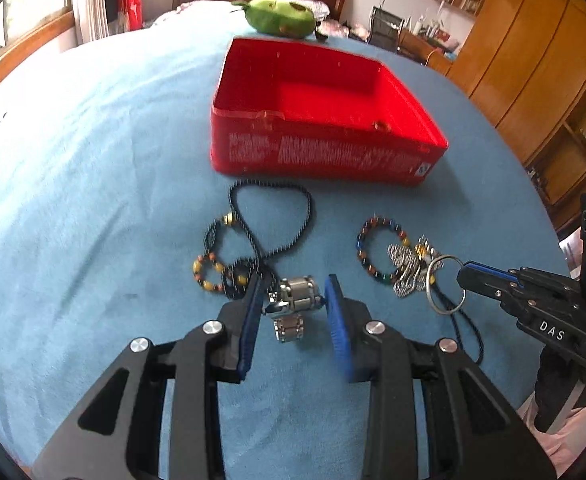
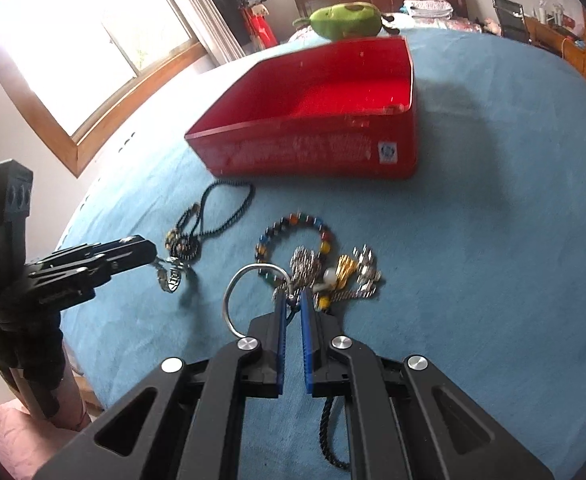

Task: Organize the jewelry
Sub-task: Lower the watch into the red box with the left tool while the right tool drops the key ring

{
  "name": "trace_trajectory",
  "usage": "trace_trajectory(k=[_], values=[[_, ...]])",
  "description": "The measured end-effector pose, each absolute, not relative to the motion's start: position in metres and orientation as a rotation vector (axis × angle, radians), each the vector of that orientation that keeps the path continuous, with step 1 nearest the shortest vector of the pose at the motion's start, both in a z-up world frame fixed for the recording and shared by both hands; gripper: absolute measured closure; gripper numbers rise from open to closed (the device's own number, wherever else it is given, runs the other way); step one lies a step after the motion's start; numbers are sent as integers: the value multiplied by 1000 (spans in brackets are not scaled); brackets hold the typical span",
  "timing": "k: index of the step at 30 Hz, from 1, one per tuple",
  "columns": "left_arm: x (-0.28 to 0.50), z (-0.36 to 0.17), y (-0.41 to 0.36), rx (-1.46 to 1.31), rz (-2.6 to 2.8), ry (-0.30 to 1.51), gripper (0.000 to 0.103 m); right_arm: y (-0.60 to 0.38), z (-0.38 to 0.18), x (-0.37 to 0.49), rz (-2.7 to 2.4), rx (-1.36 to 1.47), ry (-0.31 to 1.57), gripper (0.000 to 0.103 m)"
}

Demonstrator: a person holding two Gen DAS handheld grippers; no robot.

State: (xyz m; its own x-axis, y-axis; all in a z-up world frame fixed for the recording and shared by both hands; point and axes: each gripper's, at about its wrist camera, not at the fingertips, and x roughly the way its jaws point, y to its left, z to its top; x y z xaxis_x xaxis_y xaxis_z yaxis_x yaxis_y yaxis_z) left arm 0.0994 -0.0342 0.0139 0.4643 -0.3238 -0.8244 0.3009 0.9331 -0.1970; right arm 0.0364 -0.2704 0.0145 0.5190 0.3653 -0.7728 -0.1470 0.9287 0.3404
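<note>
1. Already both claws carry something: the left claw (image 1: 293,300) has its blue pads pressed on a metal link watch band (image 1: 293,300), part of which dangles below them over the blue bedspread (image 1: 93,200).
2. The right claw (image 2: 291,308) is pinched together on the cord at a steel key ring (image 2: 245,292), whose charm cluster (image 2: 345,276) drags on the bedspread beside a multicoloured bead bracelet (image 2: 293,240).
3. The red box (image 1: 325,152) sits open just beyond the jewelry; it looks almost empty.
4. Risk: the smooth band could slip from the pads, since only a few links are caught.
5. Risk: the black bead necklace (image 1: 269,216) lies touching the band and may snag and trail along.
6. Risk: the charms may hook the bracelet, or catch the box rim when carried over.
</note>
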Motion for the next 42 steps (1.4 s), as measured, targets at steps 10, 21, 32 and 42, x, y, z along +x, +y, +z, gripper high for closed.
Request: trace_trajectory(k=[10, 21, 32, 42], values=[[113, 42, -48, -34, -408, 950, 76, -280, 40, 63, 308, 259, 947, 96], [154, 84, -61, -41, -418, 870, 76, -295, 87, 118, 302, 286, 896, 96], [240, 90, -81, -87, -391, 821, 76, -297, 68, 201, 224, 308, 926, 96], [285, 39, -93, -62, -363, 934, 75, -290, 40, 224, 200, 273, 975, 92]])
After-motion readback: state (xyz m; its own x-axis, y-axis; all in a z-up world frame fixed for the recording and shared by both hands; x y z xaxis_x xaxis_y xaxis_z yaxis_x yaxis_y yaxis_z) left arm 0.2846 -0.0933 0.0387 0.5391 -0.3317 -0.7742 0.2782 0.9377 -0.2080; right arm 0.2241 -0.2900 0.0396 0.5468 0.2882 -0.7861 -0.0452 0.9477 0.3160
